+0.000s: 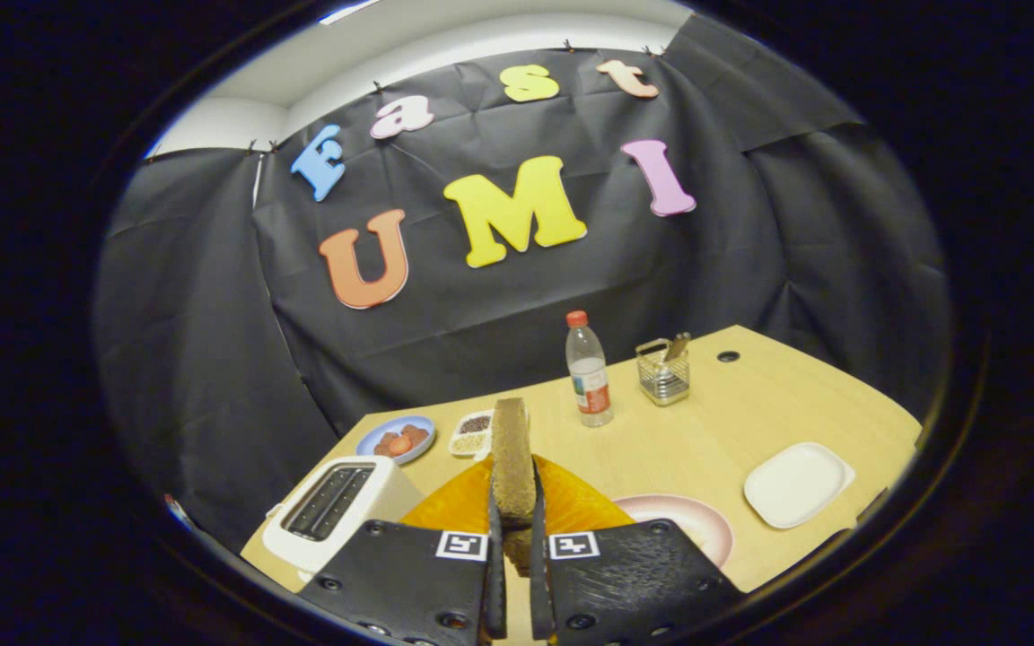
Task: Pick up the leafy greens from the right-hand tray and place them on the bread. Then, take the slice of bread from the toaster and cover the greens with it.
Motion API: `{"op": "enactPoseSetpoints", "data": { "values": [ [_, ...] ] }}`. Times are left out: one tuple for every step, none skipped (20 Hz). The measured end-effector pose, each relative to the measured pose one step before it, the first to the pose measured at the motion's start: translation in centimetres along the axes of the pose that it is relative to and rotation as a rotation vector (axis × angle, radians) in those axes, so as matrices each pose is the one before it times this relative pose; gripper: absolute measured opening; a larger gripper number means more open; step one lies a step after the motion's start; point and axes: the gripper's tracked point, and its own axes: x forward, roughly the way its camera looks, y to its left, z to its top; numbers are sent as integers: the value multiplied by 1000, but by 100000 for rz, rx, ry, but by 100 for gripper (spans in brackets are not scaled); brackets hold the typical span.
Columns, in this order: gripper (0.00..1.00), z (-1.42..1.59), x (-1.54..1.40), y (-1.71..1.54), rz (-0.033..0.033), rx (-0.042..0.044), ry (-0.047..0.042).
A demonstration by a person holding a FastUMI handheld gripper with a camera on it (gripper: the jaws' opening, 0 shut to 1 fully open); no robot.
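Note:
My gripper (pixel 514 520) is shut on a slice of brown bread (pixel 511 458), which stands upright on its edge between the two fingers and rises above them. The white toaster (pixel 337 507) sits just left of the fingers, its two slots dark. An orange plate (pixel 571 507) lies directly beneath and beyond the fingers, partly hidden by them and by the slice. Any greens or bread on it are hidden. A white square tray (pixel 795 484) sits to the right with nothing on it.
A pink-rimmed plate (pixel 692 525) lies right of the orange one. Farther back stand a water bottle (pixel 588 372) and a wire basket (pixel 663 372). A blue plate of food (pixel 398 439) and a small divided dish (pixel 471 432) sit behind the toaster.

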Motion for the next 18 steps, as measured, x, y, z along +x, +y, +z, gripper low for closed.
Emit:
{"op": "enactPoseSetpoints", "data": {
  "values": [
    [10, -428, 32, -890, -1061, 822, 516],
    [10, -534, 45, -767, -1243, 249, 459],
    [10, -662, 13, -544, -662, 434, 513],
    [10, -662, 87, -413, -141, 675, 456],
    [10, -796, 59, -324, -106, 992, 759],
    [10, -754, 211, -191, 245, 1320, 766],
    [10, -707, 185, -52, 805, 1706, 800],
    [10, -717, 185, 82, 963, 1722, 1024],
    [10, -602, 137, 60, 1576, 1903, 596],
    [10, -469, 155, -75, 774, 1535, 454],
    [10, -484, 128, -374, -77, 1136, 265],
    [10, -288, 209, -491, -736, 868, 220],
    [10, -331, -40, -390, -246, 817, 183],
    [10, -142, 119, -415, -395, 147, 236],
    [10, -109, 36, -560, -1008, -449, 147],
    [10, -123, -68, -564, -1168, -753, 69],
    [10, -39, 117, -495, -885, -871, -159],
    [14, -171, 78, -446, -838, -612, 27]
  ]
}}
